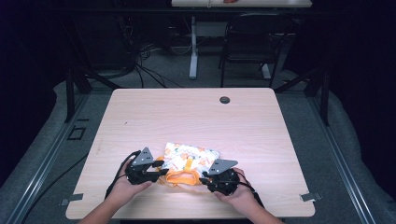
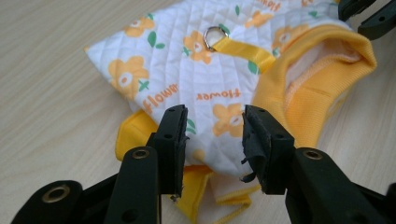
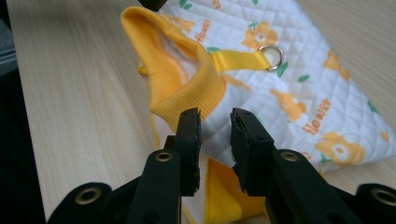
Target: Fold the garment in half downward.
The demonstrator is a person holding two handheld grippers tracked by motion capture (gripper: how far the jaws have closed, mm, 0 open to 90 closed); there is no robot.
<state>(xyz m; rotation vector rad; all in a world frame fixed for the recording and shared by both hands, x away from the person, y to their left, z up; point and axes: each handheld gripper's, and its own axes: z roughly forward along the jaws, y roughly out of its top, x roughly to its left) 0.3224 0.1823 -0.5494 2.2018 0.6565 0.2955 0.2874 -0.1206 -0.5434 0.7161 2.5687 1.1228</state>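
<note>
A small quilted garment (image 1: 191,156), white with orange flowers and yellow ribbed trim, lies flat on the near middle of the wooden table (image 1: 196,116). A metal D-ring (image 2: 212,36) (image 3: 272,57) sits on a yellow strap on its back. My left gripper (image 1: 161,169) (image 2: 215,126) is at the garment's left edge, open, with white quilting showing in the gap between its jaws. My right gripper (image 1: 204,179) (image 3: 215,126) is at the garment's right edge beside the yellow collar (image 3: 187,79). Its jaws stand a narrow gap apart over the fabric.
A dark round grommet (image 1: 224,100) sits in the table's far side. Beyond the table stand a black chair (image 1: 252,42) and a white table leg (image 1: 193,51), with cables on the floor. Metal clips are fixed at the table's near corners.
</note>
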